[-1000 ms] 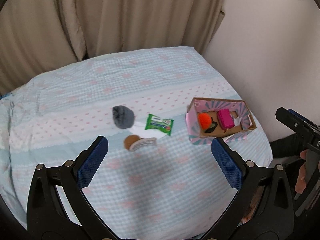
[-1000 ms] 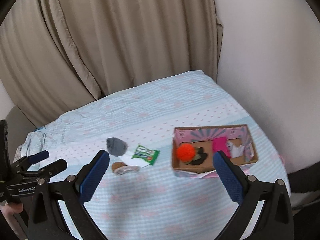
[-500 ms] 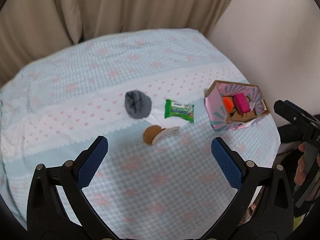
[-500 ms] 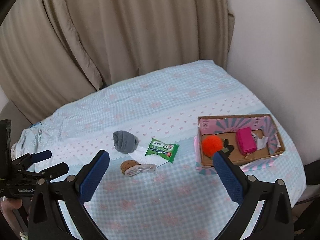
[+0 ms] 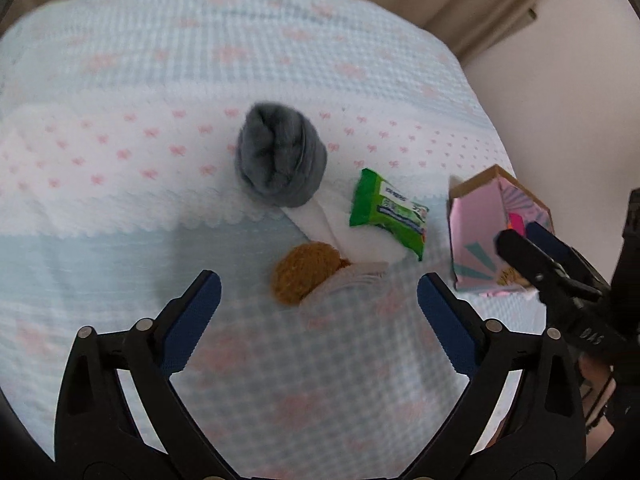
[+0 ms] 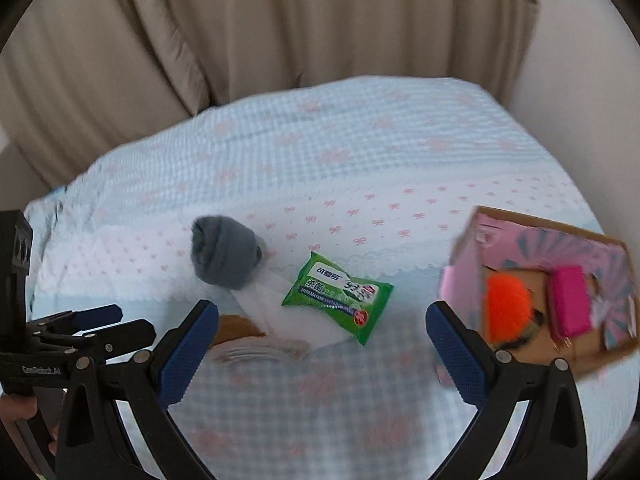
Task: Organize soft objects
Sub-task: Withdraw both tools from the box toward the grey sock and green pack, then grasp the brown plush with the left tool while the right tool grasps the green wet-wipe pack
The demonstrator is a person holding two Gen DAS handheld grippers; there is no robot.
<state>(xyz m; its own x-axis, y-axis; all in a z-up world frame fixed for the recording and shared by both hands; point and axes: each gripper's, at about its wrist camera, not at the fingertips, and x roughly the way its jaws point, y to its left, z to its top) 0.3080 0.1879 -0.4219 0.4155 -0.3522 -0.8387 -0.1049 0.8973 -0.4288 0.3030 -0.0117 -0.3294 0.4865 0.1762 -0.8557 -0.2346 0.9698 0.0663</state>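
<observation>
On the blue checked bedspread lie a rolled grey sock (image 5: pixel 280 160) (image 6: pixel 224 254), a green wipes packet (image 5: pixel 386 214) (image 6: pixel 340 296) on a white cloth (image 5: pixel 348 232) (image 6: pixel 288 312), and a brown-toed rolled sock (image 5: pixel 304 266) (image 6: pixel 240 330). A pink cardboard box (image 5: pixel 476 232) (image 6: pixel 520 236) at the right holds an orange pompom (image 6: pixel 506 306) and a magenta item (image 6: pixel 570 300). My left gripper (image 5: pixel 318 324) is open just short of the brown sock. My right gripper (image 6: pixel 320 344) is open, above the bedspread in front of the green packet.
Beige curtains (image 6: pixel 280 32) hang behind the bed and a pale wall (image 5: pixel 580 80) runs along its right side. The bedspread (image 6: pixel 360 140) stretches far behind the objects. The right gripper also shows at the right of the left wrist view (image 5: pixel 560 280).
Both grippers have moved forward and down toward the objects. The socks and packet now look much larger, and the brown sock lies close between the left fingers.
</observation>
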